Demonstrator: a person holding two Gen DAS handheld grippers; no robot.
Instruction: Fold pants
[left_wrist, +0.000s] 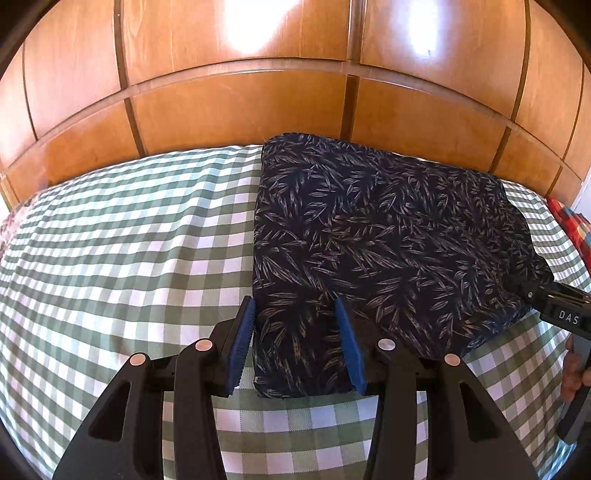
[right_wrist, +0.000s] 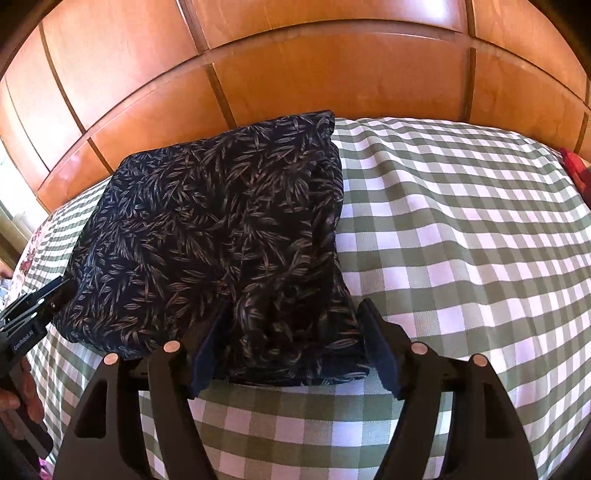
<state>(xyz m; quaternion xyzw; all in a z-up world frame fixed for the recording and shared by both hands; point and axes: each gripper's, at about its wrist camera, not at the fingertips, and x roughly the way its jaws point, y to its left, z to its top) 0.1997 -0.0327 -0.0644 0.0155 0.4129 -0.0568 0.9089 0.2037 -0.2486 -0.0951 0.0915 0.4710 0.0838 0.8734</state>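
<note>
Navy pants (left_wrist: 369, 240) between hand-held gripper (left_wrist: 299, 343) fingers

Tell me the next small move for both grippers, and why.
Probably close both. The left gripper and right gripper stand open, each straddling a near corner of the folded pants on the checked bedspread; neither grips cloth.

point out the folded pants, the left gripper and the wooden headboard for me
folded pants (left_wrist: 373, 236): left wrist view, middle of the dark leaf-print top layer.
left gripper (left_wrist: 295, 325): left wrist view, midway between its blue fingertips, open astride the pants' near corner.
wooden headboard (right_wrist: 332, 85): right wrist view, centre panel.
</note>
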